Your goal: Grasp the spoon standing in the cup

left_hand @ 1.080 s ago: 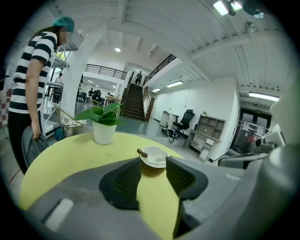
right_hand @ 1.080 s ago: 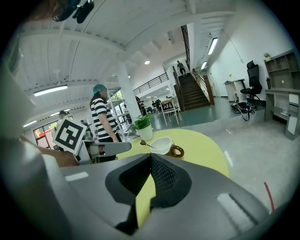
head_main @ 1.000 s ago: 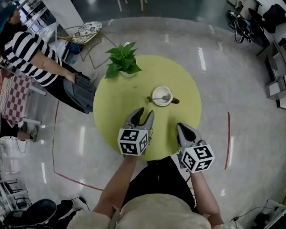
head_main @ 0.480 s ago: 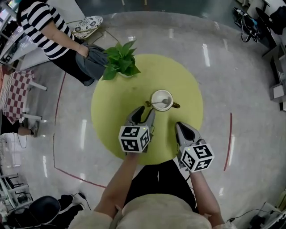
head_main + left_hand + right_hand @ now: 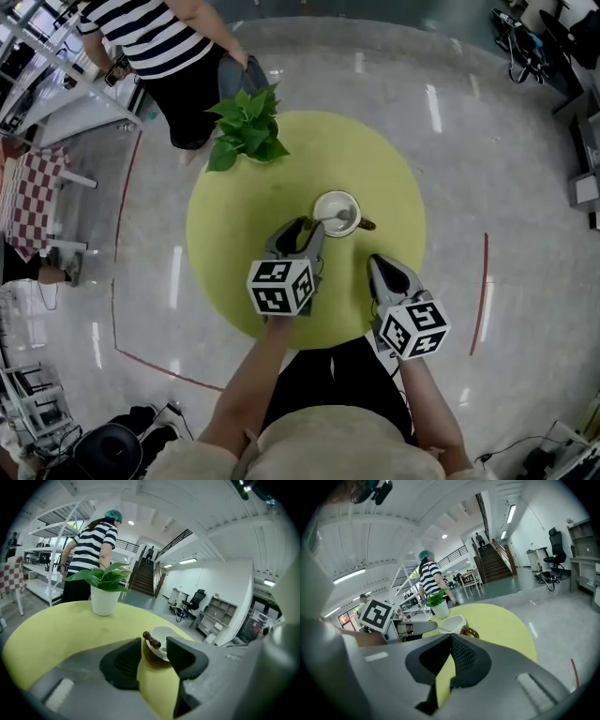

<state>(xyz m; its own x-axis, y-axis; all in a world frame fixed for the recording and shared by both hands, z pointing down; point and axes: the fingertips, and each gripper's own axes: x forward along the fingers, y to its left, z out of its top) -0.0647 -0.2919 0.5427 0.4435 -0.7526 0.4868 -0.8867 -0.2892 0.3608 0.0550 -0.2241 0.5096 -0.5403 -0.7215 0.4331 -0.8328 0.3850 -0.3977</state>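
A white cup (image 5: 327, 201) with a brown handle stands near the middle of the round yellow-green table (image 5: 246, 211). A spoon (image 5: 343, 215) lies in it, bowl inside, its dark beaded handle end (image 5: 152, 641) sticking out over the rim toward me. My left gripper (image 5: 307, 231) is open, and that handle end sits just at the gap between its two fingertips (image 5: 174, 645) without touching them. My right gripper (image 5: 374, 262) hovers over the table's near right, its jaws closed together with nothing in them. In the right gripper view the cup (image 5: 452, 622) shows beyond my right gripper (image 5: 451, 637).
A potted green plant (image 5: 246, 131) in a white pot (image 5: 104, 601) stands at the table's far left edge. A person in a striped shirt (image 5: 159, 36) stands just behind it. White shelving (image 5: 56, 103) and a checked chair (image 5: 26, 202) are at the left.
The left gripper has edged forward toward the cup's spoon handle. The person in stripes has walked from the left round to behind the plant. The right gripper has barely moved.
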